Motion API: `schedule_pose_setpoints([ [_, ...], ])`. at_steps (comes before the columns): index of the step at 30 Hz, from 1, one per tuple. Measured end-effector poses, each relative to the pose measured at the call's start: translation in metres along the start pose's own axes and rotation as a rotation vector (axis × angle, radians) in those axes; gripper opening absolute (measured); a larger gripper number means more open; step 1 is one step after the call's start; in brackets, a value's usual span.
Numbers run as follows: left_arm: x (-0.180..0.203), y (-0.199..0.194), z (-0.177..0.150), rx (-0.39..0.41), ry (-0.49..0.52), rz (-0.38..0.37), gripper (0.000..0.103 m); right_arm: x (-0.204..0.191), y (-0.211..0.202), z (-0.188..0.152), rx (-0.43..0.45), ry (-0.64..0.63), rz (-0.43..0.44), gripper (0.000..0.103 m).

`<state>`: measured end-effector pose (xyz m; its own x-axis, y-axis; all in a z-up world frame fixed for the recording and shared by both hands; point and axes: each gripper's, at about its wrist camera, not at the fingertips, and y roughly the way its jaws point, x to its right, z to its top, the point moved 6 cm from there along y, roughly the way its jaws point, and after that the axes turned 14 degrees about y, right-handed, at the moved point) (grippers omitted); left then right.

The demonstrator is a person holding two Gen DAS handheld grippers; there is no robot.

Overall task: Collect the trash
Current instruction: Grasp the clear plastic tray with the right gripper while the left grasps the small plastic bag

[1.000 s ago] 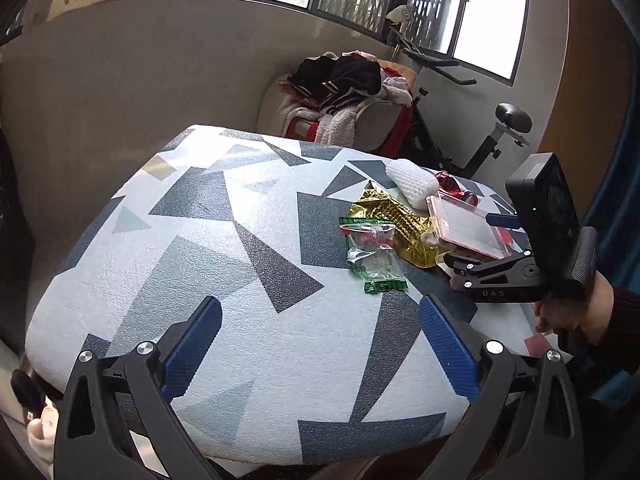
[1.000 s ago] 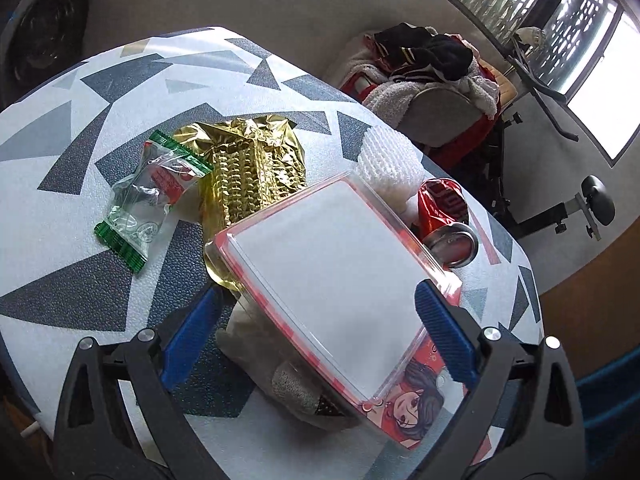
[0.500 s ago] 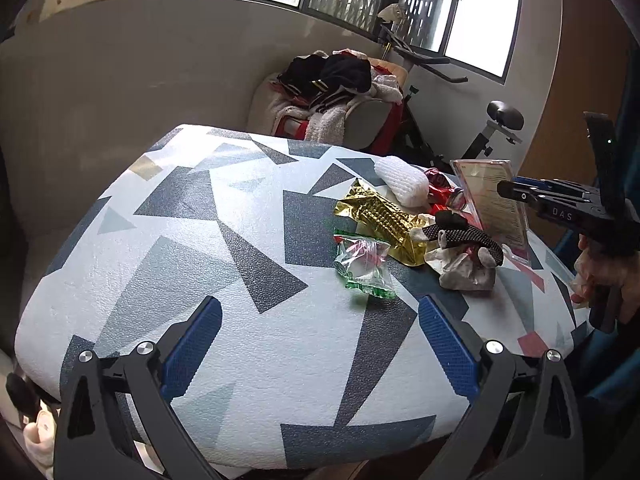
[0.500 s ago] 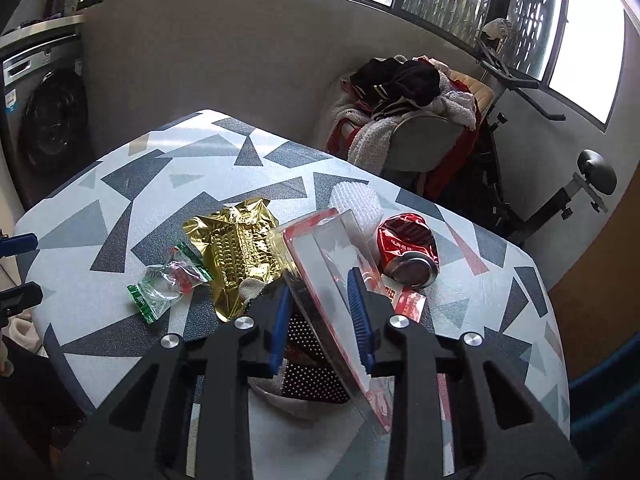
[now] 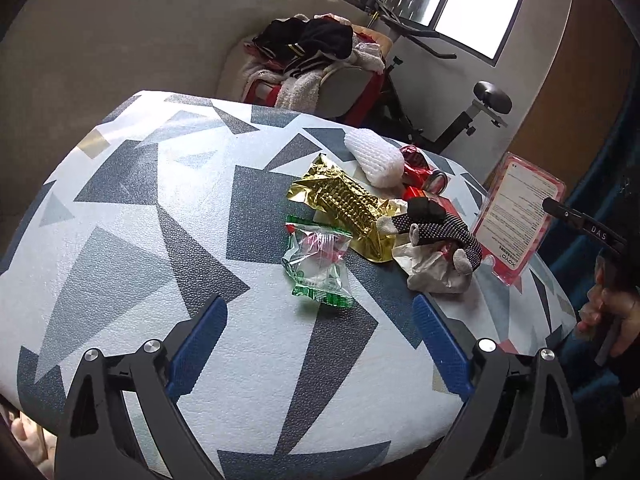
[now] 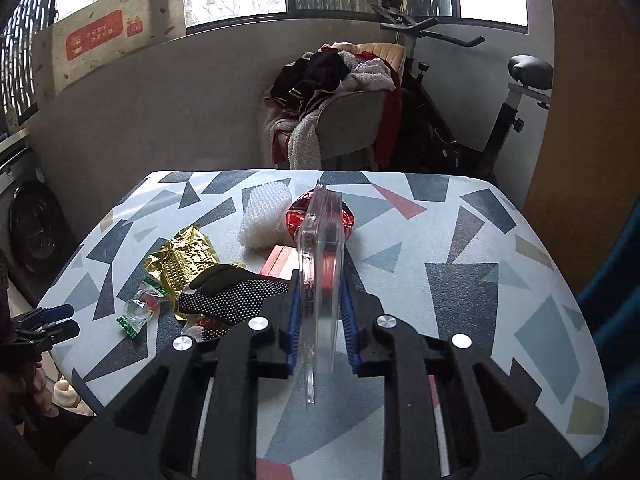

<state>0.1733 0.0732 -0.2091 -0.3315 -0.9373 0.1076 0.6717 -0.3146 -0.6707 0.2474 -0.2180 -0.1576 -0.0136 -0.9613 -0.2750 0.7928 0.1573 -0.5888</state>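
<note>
The right gripper (image 6: 320,316), jaws closing on the upright clear plastic package (image 6: 322,264), holds it edge-on; the left gripper (image 5: 320,356) stands open, the green candy wrapper (image 5: 318,266) just ahead of it.

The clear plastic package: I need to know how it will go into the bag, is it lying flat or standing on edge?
On edge: the package stands upright, edge-on, between the closing right gripper fingers.

Chair (image 6: 352,128) w/ clothes pile (image 6: 332,72), exercise bike (image 6: 500,120) behind patterned table (image 6: 460,280); cardboard (image 6: 108,40) at window.
</note>
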Motion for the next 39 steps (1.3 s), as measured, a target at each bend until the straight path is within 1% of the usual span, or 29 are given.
schedule_pose_setpoints([
  [2,0.006,0.004,0.004,-0.003,0.023,0.006,0.092,0.007,0.007,-0.004,-0.018,0.025,0.003,0.021],
  [5,0.01,0.011,0.006,-0.011,0.033,0.007,0.092,0.014,0.018,-0.009,-0.018,0.068,0.018,0.021],
  [10,0.01,0.029,0.005,-0.052,0.037,0.012,0.092,0.017,0.033,-0.007,-0.027,0.144,0.061,0.02],
  [13,0.006,0.042,0.011,-0.075,0.042,0.021,0.092,0.015,0.028,-0.003,0.01,0.136,0.071,0.02],
  [14,0.005,0.047,0.013,-0.083,0.044,0.021,0.09,0.016,0.024,-0.001,0.032,0.13,0.066,0.019],
  [16,0.001,0.06,0.016,-0.113,0.052,0.041,0.079,0.017,0.015,0.001,0.068,0.125,0.064,0.019],
  [17,-0.001,0.067,0.017,-0.134,0.052,0.055,0.069,0.018,0.011,0.003,0.082,0.122,0.061,0.019],
  [18,-0.004,0.072,0.019,-0.146,0.044,0.059,0.063,0.019,0.006,0.004,0.098,0.118,0.057,0.019],
  [20,-0.006,0.081,0.023,-0.153,0.03,0.055,0.061,0.021,-0.001,0.007,0.119,0.114,0.057,0.019],
  [22,-0.006,0.089,0.027,-0.159,0.04,0.065,0.061,0.024,-0.007,0.011,0.136,0.11,0.054,0.019],
  [25,-0.007,0.103,0.029,-0.19,0.057,0.08,0.061,0.029,-0.015,0.013,0.155,0.109,0.05,0.019],
  [27,-0.007,0.108,0.028,-0.199,0.061,0.066,0.045,0.031,-0.021,0.013,0.158,0.119,0.057,0.019],
  [28,-0.006,0.106,0.029,-0.198,0.071,0.082,0.04,0.032,-0.023,0.012,0.155,0.123,0.062,0.019],
  [29,-0.005,0.103,0.029,-0.199,0.075,0.082,0.032,0.032,-0.026,0.011,0.155,0.122,0.063,0.019],
  [31,-0.001,0.095,0.029,-0.19,0.077,0.074,0.029,0.032,-0.031,0.007,0.155,0.112,0.064,0.019],
  [33,0.004,0.083,0.03,-0.175,0.101,0.083,0.026,0.03,-0.036,0.003,0.153,0.106,0.068,0.019],
  [35,0.01,0.067,0.033,-0.147,0.116,0.083,0.026,0.028,-0.041,0.0,0.149,0.109,0.077,0.019],
  [39,0.031,0.036,0.037,-0.094,0.136,0.056,0.026,0.021,-0.054,-0.009,0.143,0.105,0.1,0.019],
])
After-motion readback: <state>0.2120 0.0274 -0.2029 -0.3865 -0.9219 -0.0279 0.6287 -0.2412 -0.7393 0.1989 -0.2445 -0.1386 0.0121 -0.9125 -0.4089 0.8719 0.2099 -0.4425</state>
